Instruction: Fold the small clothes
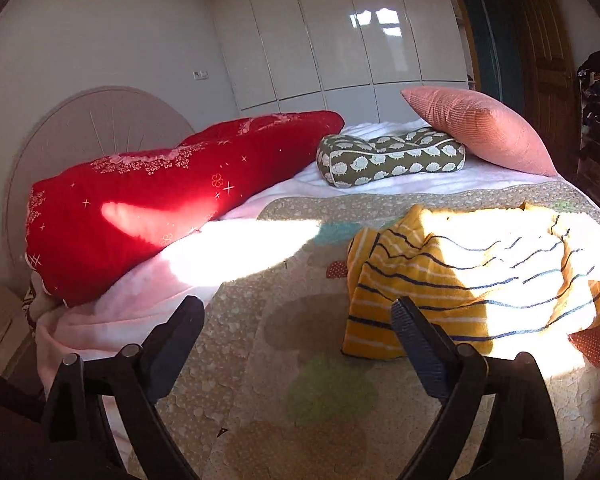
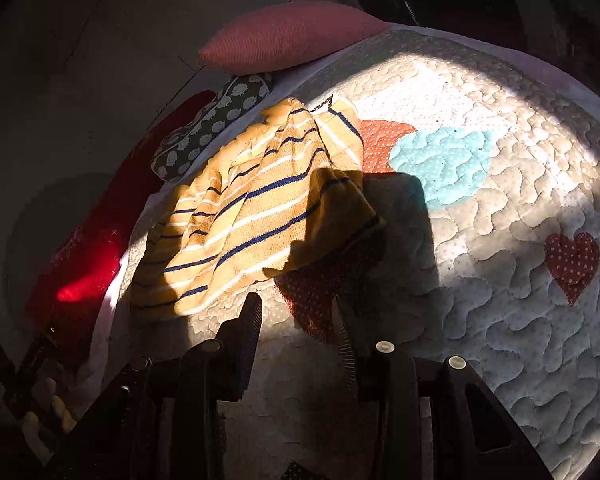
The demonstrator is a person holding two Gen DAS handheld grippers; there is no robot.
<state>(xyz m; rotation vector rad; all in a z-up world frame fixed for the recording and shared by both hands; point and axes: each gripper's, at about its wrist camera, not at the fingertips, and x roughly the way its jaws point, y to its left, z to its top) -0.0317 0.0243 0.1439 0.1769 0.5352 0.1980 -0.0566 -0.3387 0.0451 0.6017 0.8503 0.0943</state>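
A small yellow garment with white and navy stripes (image 1: 464, 276) lies crumpled on the quilted bedspread (image 1: 300, 344), partly in bright sun. My left gripper (image 1: 296, 312) is open and empty, hovering just in front of the garment's near left corner, its right finger close to the cloth. In the right wrist view the same garment (image 2: 244, 216) lies ahead and to the left. My right gripper (image 2: 296, 312) is open and empty, just short of the garment's near edge, over a red dotted patch.
A long red bolster (image 1: 152, 200) lies at the left by the round headboard (image 1: 96, 120). A green patterned cushion (image 1: 388, 156) and a pink pillow (image 1: 484, 128) sit at the far side. White wardrobes (image 1: 340, 40) stand behind. The quilt (image 2: 500, 264) stretches right.
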